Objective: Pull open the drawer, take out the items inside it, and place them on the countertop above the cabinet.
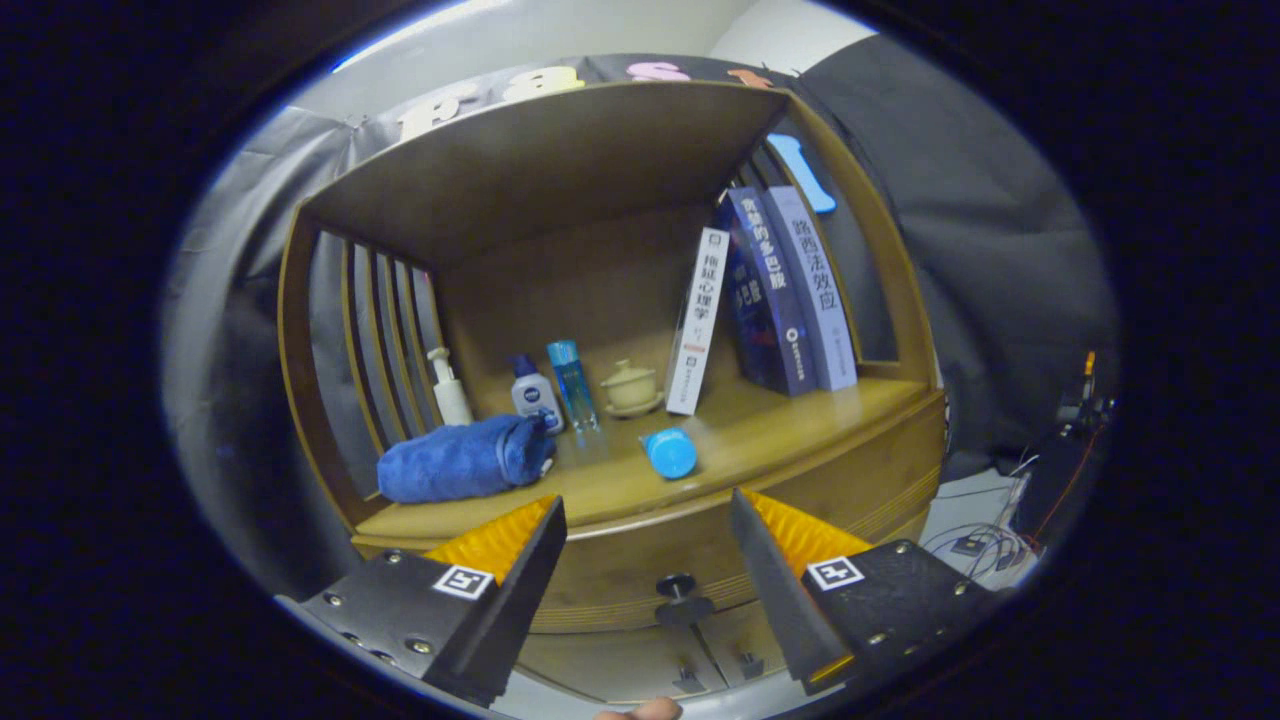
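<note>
Drawer (pixel 700 560) seen shut beneath a stocked countertop (pixel 800 430), gripper (pixel 648 560) released and empty.

From nine o'clock toward three, the countertop was seen to carry a rolled blue towel (pixel 462 459), a pump bottle (pixel 449 388), a small lotion bottle (pixel 535 394), a tall blue bottle (pixel 573 384), a lidded cup (pixel 630 387), a blue jar (pixel 670 452) lying on its side, and leaning books (pixel 790 290). At six o'clock the drawer's dark knob (pixel 678 590) was framed between the spread fingers, just ahead of them and untouched. The scene was judged to fit either a drawer awaiting opening or one emptied and closed again, its contents being hidden. Were it to be opened, the fingers would need to be closed squarely on the knob.
</note>
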Tool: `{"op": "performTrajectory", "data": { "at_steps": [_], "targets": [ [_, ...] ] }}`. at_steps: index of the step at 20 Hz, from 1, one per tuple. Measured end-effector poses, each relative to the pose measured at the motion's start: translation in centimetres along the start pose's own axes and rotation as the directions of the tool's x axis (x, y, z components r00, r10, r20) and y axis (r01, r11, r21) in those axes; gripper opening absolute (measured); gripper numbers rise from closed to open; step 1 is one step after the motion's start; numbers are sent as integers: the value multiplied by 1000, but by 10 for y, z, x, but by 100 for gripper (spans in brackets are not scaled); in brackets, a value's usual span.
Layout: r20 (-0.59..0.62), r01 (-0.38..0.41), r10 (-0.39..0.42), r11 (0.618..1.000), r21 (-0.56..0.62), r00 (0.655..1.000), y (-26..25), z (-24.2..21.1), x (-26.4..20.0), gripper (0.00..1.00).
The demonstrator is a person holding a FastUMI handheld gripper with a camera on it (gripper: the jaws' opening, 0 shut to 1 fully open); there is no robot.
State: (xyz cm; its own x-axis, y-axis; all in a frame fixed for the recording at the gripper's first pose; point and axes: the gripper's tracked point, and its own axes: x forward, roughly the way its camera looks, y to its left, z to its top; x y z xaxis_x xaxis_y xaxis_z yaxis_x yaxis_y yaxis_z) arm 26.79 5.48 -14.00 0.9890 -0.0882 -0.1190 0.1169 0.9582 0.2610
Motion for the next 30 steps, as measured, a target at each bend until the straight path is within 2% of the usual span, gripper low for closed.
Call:
{"op": "performTrajectory", "data": {
  "at_steps": [7,15,19,30],
  "targets": [
    [32,-3,7,992,-124,999,15,52,-26,98],
    [108,-40,60,984,-176,992,39,123,-74,98],
    [132,-20,50,975,-220,990,41,149,-95,98],
    [151,-16,53,972,-235,987,46,170,-133,98]
  ]
}}
